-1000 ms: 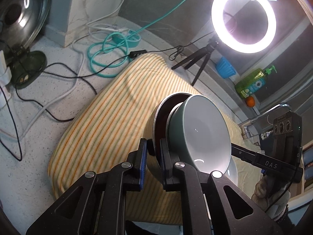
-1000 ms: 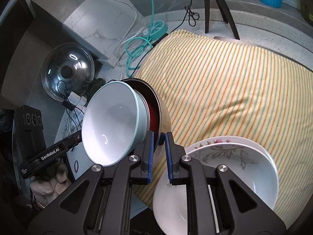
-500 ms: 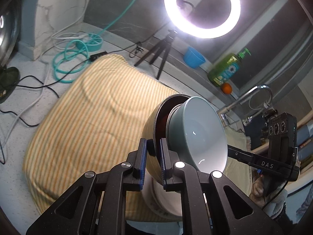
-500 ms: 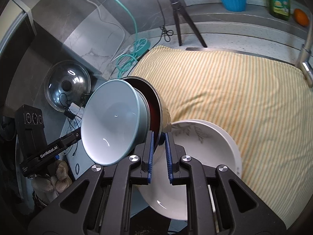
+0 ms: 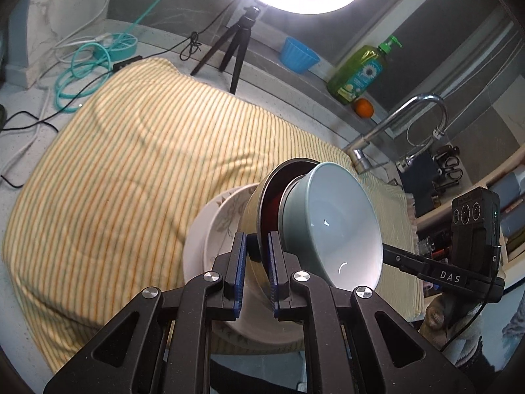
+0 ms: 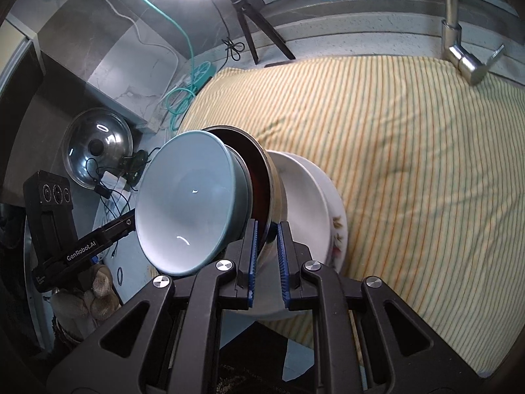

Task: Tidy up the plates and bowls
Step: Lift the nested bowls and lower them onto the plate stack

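Left tool point(image 5: 255, 264) pinches the near rim of the metal bowl point(image 5: 254, 211); right tool point(image 6: 266, 256) pinches the same rim from the opposite side. Bowl held tilted in the air, dark red inside, with the pale teal bowl point(image 5: 331, 223) nested in it. Directly below: stacked white plates point(image 6: 315, 207) with leaf print, resting on the striped yellow cloth point(image 5: 131, 164) that covers the counter point(image 5: 19, 151). Faucet point(image 6: 459, 49) beyond the cloth.

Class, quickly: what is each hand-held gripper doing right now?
Left hand-held gripper: closed on the metal bowl rim.
Right hand-held gripper: closed on the same rim.
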